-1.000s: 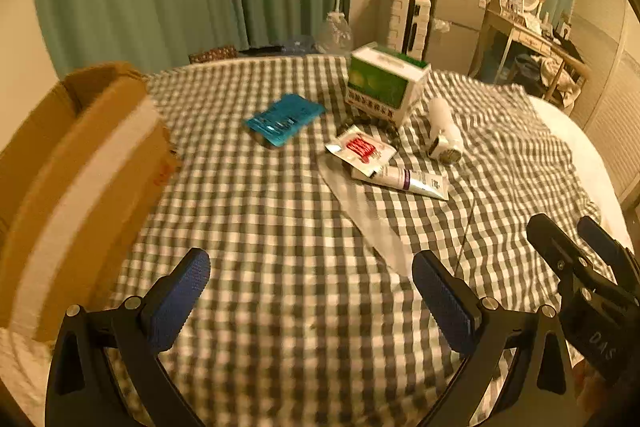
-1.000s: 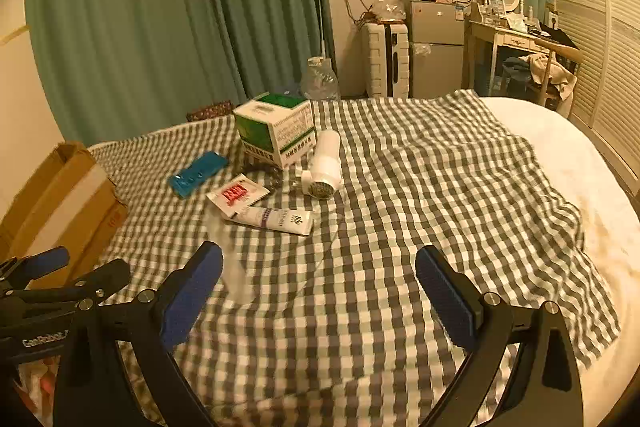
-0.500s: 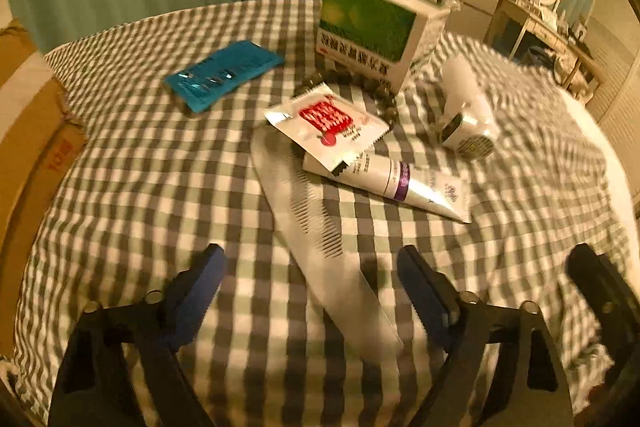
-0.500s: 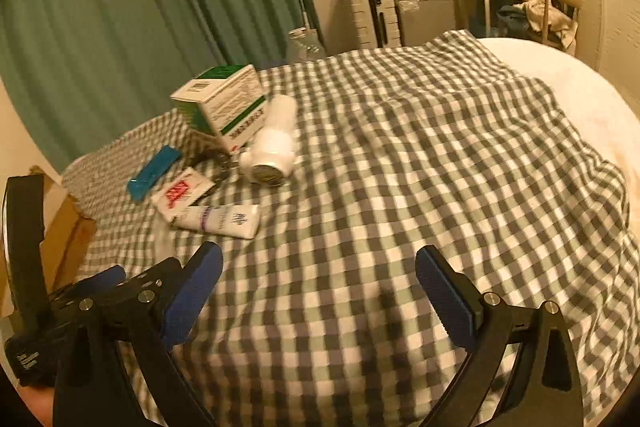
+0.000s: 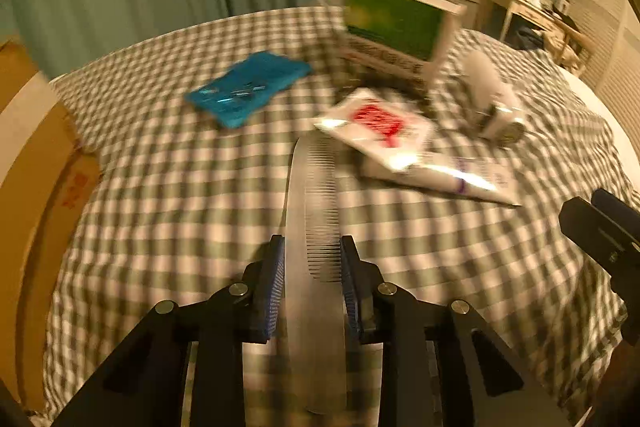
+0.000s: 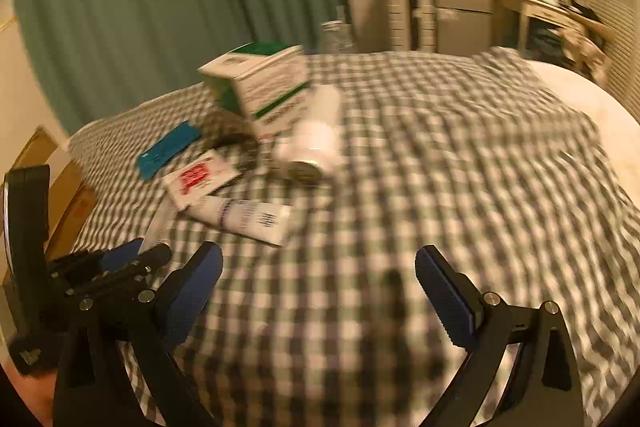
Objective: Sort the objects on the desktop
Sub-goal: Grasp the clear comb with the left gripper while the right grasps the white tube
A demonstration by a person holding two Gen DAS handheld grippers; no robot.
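Left tool (image 5: 312, 269): jaws closing about clear comb (image 5: 310, 211) on checked cloth (image 5: 168, 195) | right tool (image 6: 318, 291): wide open, empty.

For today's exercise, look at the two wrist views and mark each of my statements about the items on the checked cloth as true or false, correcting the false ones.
1. A clear comb lies between the jaws of the left gripper. True; the jaws are closing on it.
2. The right gripper holds the white tube. False; its jaws stand wide apart over bare checked cloth with nothing between them.
3. The blue packet sits on top of the green and white box. False; it lies flat on the cloth, apart from the box.
4. The red and white sachet partly overlaps the white tube. True.
5. A cardboard box stands at the left edge of the cloth. True.
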